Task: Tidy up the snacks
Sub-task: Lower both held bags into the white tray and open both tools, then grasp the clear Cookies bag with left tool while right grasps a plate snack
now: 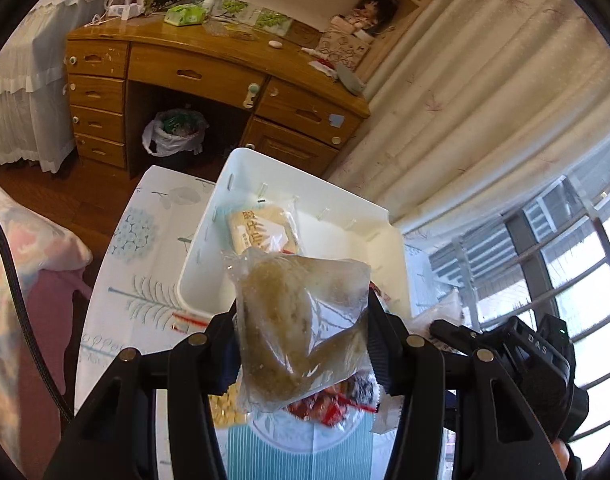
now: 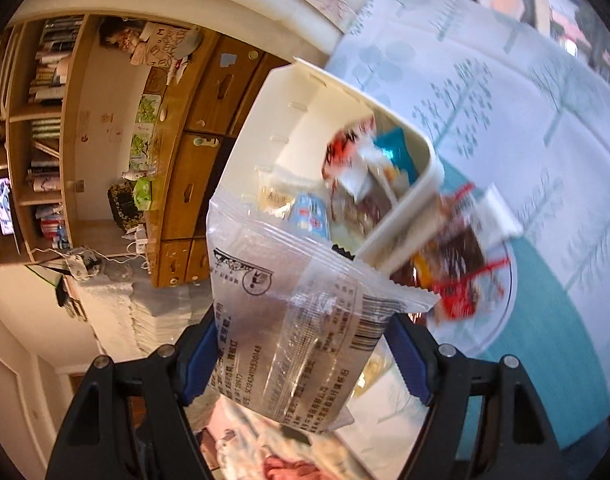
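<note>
My left gripper (image 1: 303, 332) is shut on a clear pack of brownish pastry (image 1: 301, 328), held above the table in front of a white bin (image 1: 209, 248). One pale yellow snack pack (image 1: 263, 228) lies inside that bin. In the right wrist view my right gripper (image 2: 303, 344) is shut on a clear printed snack pack (image 2: 301, 320), seen from its barcode side and raised near the white bin (image 2: 405, 216). That bin holds several colourful packs. Red and brown packs (image 2: 461, 276) lie loose beside it on the table. The right gripper's black body (image 1: 541, 364) shows at the left view's lower right.
The table wears a pale leaf-print cloth (image 1: 145, 280) with a teal mat (image 2: 553, 344). Beyond stand a wooden desk (image 1: 209, 76) with drawers, a bagged waste bin (image 1: 177, 132) under it, curtains (image 1: 485, 100), a window and a bed edge (image 1: 21, 264).
</note>
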Motion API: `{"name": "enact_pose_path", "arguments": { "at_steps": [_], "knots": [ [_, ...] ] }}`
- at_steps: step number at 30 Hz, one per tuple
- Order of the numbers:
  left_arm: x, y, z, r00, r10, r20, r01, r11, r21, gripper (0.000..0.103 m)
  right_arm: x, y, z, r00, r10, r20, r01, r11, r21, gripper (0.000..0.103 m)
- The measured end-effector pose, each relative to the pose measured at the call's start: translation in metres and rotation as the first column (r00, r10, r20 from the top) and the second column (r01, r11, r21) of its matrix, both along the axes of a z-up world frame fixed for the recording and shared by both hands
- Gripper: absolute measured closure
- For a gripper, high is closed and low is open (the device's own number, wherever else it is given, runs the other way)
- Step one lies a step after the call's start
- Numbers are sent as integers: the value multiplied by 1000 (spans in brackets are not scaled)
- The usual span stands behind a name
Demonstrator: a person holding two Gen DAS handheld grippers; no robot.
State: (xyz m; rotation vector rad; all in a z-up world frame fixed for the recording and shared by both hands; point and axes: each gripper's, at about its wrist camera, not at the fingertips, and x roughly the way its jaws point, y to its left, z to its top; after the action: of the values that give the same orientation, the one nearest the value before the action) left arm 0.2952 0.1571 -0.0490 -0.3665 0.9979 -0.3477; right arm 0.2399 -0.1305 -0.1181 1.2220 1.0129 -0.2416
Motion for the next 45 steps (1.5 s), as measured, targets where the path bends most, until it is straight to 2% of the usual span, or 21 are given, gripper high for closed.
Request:
{"name": "enact_pose_path", "arguments": {
  "at_steps": [7,14,16,18,20,26,36,45],
  "knots": [
    [33,-13,-21,1000,29,5,-30,1000,4,52,32,-21,-15,998,68,16,-66,990,-126,26],
    [45,-28,-36,1000,5,-11,-5,999,35,52,48,-32,-27,992,129,7,-126,978,-167,24],
    [47,-31,-39,1000,-6,-26,7,999,45,47,51,-33,-28,989,147,0,-144,973,-182,23],
    [49,-30,-42,999,-7,-40,9,999,46,30,53,-32,-28,987,158,-14,-157,966,-204,22],
    [49,-28,-41,999,-1,-39,2,999,40,20,53,-31,-26,987,157,-19,-157,963,-220,22],
    [41,-13,-33,998,20,-53,-17,998,56,17,48,-23,-3,985,171,14,-158,937,-310,11],
    [6,31,-8,998,36,-52,-34,999,29,17,15,10,45,981,185,56,-143,890,-432,10],
    [-37,74,4,999,2,-32,-1,1000,27,17,-37,64,70,974,222,42,-158,803,-575,10]
  ]
}}
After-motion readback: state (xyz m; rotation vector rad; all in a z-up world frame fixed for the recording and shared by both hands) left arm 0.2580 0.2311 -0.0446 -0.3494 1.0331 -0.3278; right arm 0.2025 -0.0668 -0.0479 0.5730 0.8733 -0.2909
